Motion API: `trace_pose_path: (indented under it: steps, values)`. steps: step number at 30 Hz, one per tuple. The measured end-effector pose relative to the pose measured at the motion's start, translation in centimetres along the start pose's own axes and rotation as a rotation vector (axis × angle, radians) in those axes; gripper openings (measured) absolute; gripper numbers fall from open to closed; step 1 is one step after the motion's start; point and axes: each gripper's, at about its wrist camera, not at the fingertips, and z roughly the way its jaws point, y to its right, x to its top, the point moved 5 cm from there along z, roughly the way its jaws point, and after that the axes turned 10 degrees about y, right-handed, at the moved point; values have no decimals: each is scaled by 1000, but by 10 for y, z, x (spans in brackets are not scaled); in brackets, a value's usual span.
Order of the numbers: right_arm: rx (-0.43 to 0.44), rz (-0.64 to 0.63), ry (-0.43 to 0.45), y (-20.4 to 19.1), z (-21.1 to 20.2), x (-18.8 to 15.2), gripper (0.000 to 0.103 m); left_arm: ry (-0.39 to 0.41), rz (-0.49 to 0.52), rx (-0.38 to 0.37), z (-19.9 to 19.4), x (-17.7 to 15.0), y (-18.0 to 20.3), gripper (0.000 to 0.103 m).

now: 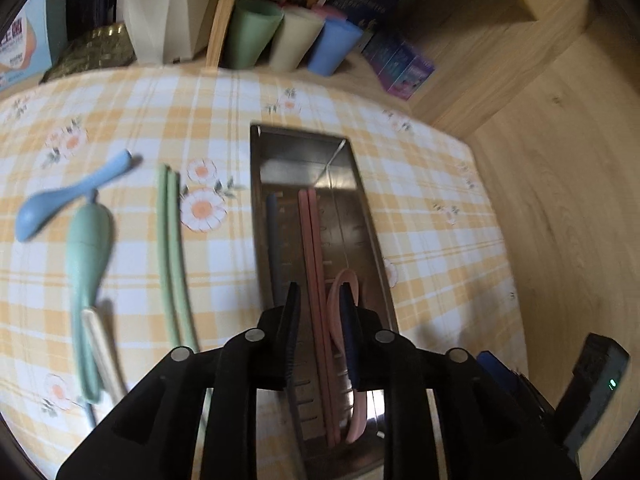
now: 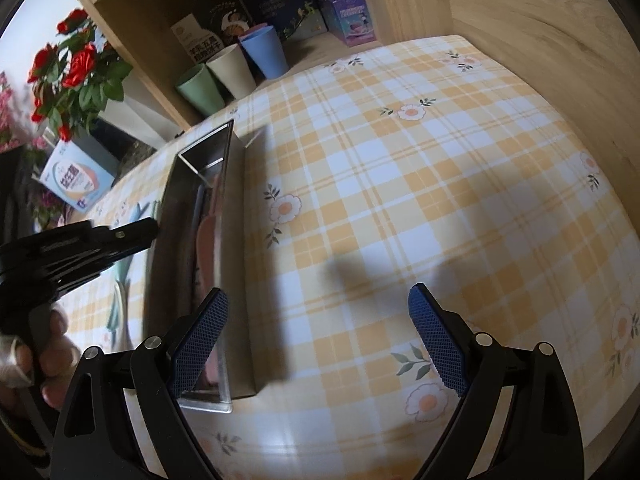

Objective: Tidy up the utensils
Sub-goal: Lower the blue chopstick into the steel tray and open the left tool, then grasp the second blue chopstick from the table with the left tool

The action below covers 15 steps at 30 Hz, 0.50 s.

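A steel tray [image 1: 360,184] lies lengthwise on the checked cloth and holds pink chopsticks [image 1: 314,248], a dark blue chopstick [image 1: 274,240] and a pink spoon [image 1: 346,292]. My left gripper [image 1: 320,300] hovers over the tray's near half, its jaws a narrow gap apart with nothing between them. Left of the tray lie green chopsticks [image 1: 170,248], a green spoon [image 1: 90,248], a blue spoon [image 1: 60,200] and a cream utensil [image 1: 102,348]. My right gripper [image 2: 318,300] is open and empty above bare cloth, right of the tray [image 2: 236,264].
Green, cream and blue cups [image 1: 288,38] stand at the back by boxes [image 1: 400,64] and a white planter [image 1: 160,8]. A wooden wall [image 1: 560,200] bounds the right side. A dark device [image 1: 592,392] sits at lower right. Red flowers [image 2: 76,68] stand at far left.
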Motion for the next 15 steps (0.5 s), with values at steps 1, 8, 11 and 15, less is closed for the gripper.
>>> trace_pose_path:
  steps: [1, 8, 11, 15]
  values:
    - [3, 6, 3, -2, -1, 0, 88, 8, 8, -9, -6, 2, -1, 20]
    - [70, 29, -17, -30, -1, -13, 88, 88, 58, 26, -55, 14, -42, 20]
    - [63, -4, -30, -45, 1, -19, 88, 123, 92, 93, -74, 13, -71, 20]
    - [55, -22, -46, -57, 3, -24, 88, 125, 86, 163, -88, 4, -111, 20]
